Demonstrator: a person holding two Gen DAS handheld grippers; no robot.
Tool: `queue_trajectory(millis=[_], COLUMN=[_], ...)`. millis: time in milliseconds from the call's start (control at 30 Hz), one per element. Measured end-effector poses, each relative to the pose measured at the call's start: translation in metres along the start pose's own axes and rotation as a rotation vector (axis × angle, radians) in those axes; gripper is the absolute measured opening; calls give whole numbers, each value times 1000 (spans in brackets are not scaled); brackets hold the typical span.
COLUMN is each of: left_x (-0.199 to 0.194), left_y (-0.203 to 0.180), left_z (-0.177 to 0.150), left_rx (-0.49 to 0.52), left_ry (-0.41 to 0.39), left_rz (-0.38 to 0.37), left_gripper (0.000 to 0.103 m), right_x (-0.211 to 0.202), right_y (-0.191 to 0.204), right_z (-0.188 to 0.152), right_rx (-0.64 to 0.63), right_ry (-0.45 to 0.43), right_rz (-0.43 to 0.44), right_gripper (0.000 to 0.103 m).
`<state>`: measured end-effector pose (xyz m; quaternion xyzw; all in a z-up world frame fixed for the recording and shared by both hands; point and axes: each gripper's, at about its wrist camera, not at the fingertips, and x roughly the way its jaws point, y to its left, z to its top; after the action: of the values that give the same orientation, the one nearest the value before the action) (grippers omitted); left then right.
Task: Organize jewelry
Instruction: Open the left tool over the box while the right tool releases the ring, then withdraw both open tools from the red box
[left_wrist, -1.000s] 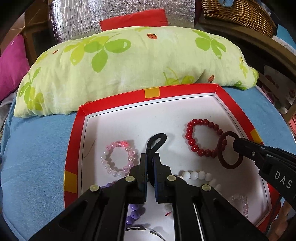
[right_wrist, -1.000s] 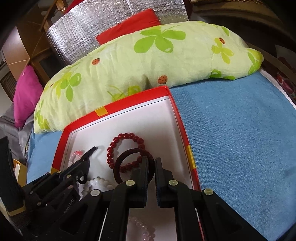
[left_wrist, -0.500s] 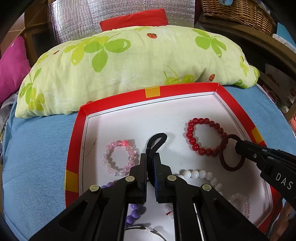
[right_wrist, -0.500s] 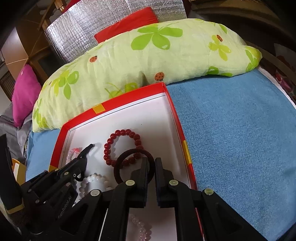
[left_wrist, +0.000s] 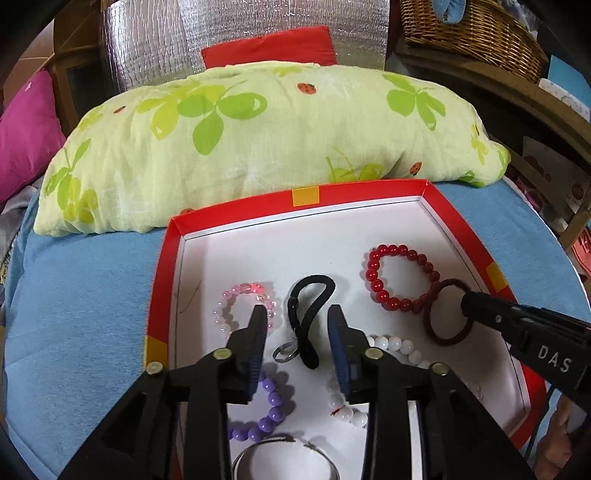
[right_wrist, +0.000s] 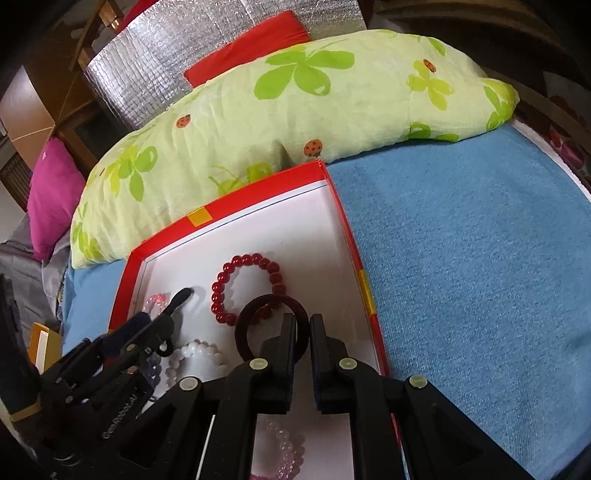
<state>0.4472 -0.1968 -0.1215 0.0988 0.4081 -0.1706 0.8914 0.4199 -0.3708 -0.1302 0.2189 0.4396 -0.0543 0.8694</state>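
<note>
Two grippers work over a red-rimmed box lid (left_wrist: 162, 280) lying on a blue towel (left_wrist: 81, 295). At the bottom of the left wrist view, the left gripper (left_wrist: 298, 325) has its tongs spread apart, with a black hair tie (left_wrist: 308, 314) lying loose on the white floor between them, beside a small silver ring (left_wrist: 283, 352). Low in that frame lie a purple bead bracelet (left_wrist: 266, 413) and a white bead bracelet (left_wrist: 391, 347); a pink bead bracelet (left_wrist: 242, 299) sits left of centre. In the right wrist view, the right gripper (right_wrist: 303, 325) has its tongs pressed together, pinching a dark red hair tie (right_wrist: 255, 314) that overlaps a red bead bracelet (right_wrist: 221, 280). Across the upper frame stretches a green leaf-print pillow (left_wrist: 258, 140).
</note>
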Motion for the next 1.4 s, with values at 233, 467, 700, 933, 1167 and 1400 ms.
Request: queue_trajectory(millis=[233,467,700,933,1167,1400], left_x=[-18,-42,-69,-95,-125,-165], left_y=[7,13,24,32,39,36], left_z=[-6,-16,-22,-34,-59,-96], left_rx=[-1,-30,-64,-86,-131,-161], left_ry=[-5,-20,-36,-47,-57,-91], left_rz=[15,32,35,80,122,143], left_gripper=[44,65,71,72,72,72], right_x=[-6,-17,-32,-50,-78,-125], right_y=[1,3,9,29,36,40], right_z=[-5,-8,-14,-30,-59,-98], right_rx=[1,-8,-41,-152,-240,-330], right_ry=[5,-18,-56,-70,-82,-137], right_rz=[7,13,28,53,58,47], right_gripper=[13,14,26,27,27,27])
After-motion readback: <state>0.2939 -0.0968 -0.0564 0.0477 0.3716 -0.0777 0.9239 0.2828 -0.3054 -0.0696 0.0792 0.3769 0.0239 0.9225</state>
